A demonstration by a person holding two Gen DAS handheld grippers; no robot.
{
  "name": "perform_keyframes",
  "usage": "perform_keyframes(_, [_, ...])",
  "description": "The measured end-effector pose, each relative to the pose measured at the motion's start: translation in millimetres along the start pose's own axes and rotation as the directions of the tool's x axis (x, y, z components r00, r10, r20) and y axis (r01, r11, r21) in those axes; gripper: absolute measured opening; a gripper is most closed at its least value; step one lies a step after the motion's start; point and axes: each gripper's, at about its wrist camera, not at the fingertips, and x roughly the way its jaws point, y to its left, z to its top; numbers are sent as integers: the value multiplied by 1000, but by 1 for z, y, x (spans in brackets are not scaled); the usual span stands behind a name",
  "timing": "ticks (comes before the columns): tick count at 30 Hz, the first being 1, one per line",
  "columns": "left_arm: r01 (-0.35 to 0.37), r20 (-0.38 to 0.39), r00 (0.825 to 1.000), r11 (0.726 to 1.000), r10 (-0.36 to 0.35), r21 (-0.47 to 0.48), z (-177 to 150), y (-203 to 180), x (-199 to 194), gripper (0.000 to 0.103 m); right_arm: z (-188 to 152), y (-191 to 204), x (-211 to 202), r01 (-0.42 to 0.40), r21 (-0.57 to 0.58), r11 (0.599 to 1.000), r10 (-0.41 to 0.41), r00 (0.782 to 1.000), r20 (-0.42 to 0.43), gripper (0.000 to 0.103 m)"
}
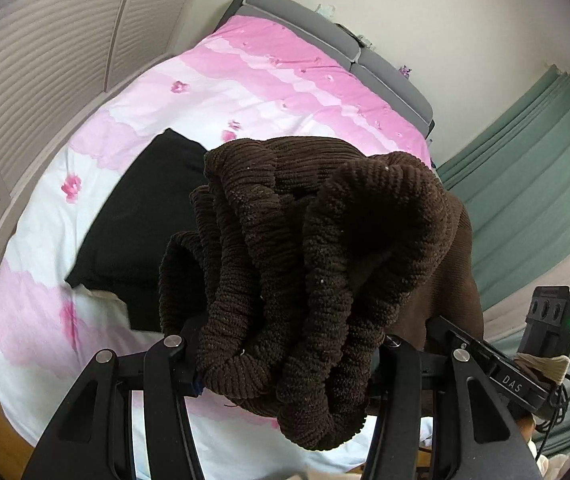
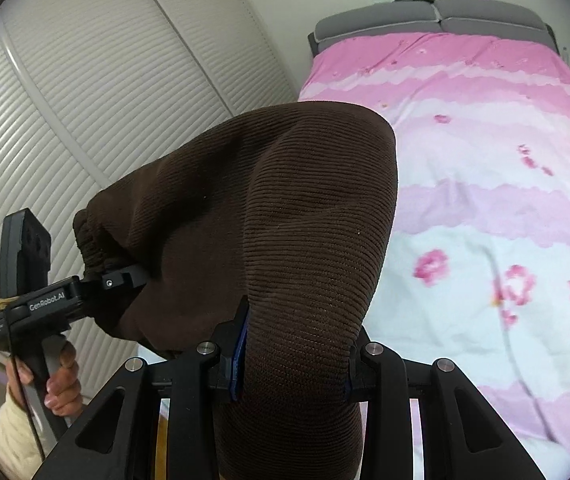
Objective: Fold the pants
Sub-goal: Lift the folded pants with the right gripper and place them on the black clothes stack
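Observation:
Brown corduroy pants (image 1: 305, 264) hang bunched in the air above the bed. My left gripper (image 1: 285, 364) is shut on the gathered elastic waistband, which piles over its fingers. My right gripper (image 2: 291, 364) is shut on a smoother stretch of the same pants (image 2: 285, 220), which drape over it and hide its fingertips. In the right wrist view the left gripper (image 2: 121, 280) shows at the left, clamped on the waistband. In the left wrist view the right gripper's body (image 1: 497, 368) shows at the right edge.
A bed with a pink and white flowered cover (image 1: 245, 80) (image 2: 485, 200) lies below. A folded black garment (image 1: 141, 220) lies on it. A grey headboard (image 2: 437, 16), louvred wardrobe doors (image 2: 85, 120) at the left and a green curtain (image 1: 533, 180) at the right.

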Motion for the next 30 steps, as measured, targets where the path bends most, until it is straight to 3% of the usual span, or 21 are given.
perform_keyframes(6, [42,-79,996,999,-44,-33,45,56,27,52,24,17,53,-19,-25,1000,18,999,-38,35])
perform_keyframes(13, [-2,-219,976,999,-10,-51,99,93,102,53,58,-2,125,-7,0,1000,7,995,-97,35])
perform_keyframes(19, [-40,-280,960,998,26,-46,118,117,153,54,74,-21,194,0,108,994,20,984,-177,35])
perform_keyframes(24, [-100,-335,939,994,77,-53,122,137,177,62,77,-28,228,30,97,995,-9,976,-216,36])
perform_keyframes(27, [-162,-334,932,986,140,-40,126,147,178,67,73,-27,237,52,84,995,-30,970,-243,43])
perform_keyframes(30, [-186,-320,934,981,158,-58,130,156,167,74,70,-23,236,83,55,995,-67,964,-257,59])
